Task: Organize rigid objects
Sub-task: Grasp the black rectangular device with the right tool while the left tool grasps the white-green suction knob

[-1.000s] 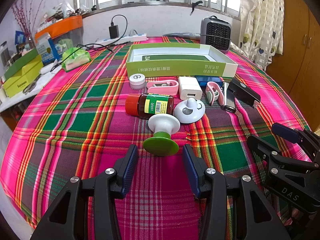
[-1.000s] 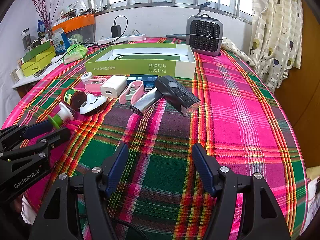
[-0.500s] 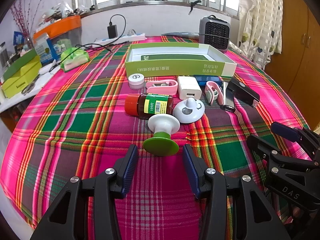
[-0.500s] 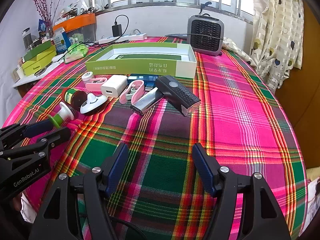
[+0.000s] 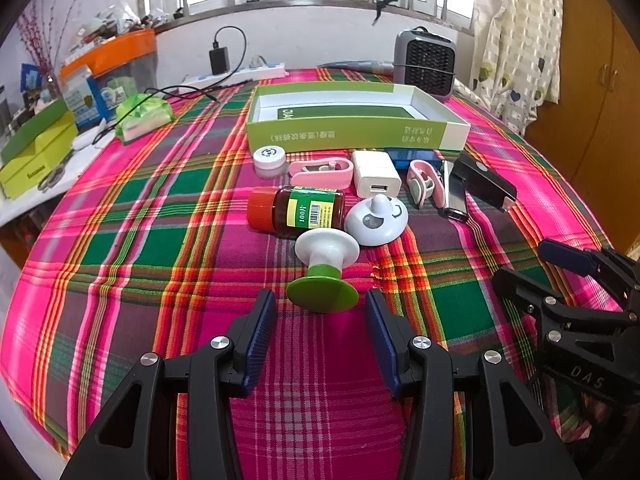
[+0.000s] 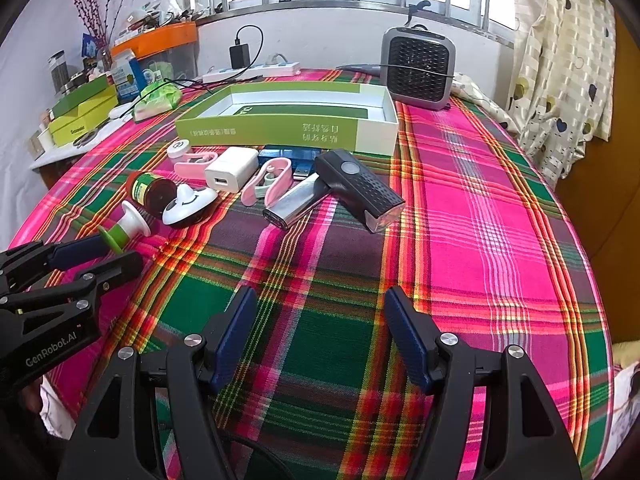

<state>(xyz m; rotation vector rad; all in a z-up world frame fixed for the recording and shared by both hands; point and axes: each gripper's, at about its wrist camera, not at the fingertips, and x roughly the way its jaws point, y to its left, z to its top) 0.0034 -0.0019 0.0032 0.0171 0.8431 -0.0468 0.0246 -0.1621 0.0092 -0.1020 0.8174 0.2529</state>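
A green and white spool-shaped stopper (image 5: 324, 270) lies on the plaid cloth just ahead of my open left gripper (image 5: 320, 310); its green disc sits near the fingertips, not gripped. Behind it lie a brown bottle with a red cap (image 5: 298, 211), a white round gadget (image 5: 376, 220), a white charger (image 5: 376, 178), two pink clips (image 5: 320, 170), a small white jar (image 5: 270, 158), a silver bar and a black flashlight (image 6: 358, 188). An open green box (image 5: 352, 120) stands behind them. My right gripper (image 6: 320, 312) is open and empty over bare cloth.
A grey heater (image 6: 418, 68) stands at the back right. A power strip with a charger (image 5: 232, 74) lies along the back edge. Green boxes (image 5: 34, 148) and clutter fill a side shelf at the left. Curtains (image 6: 560, 52) hang at the right.
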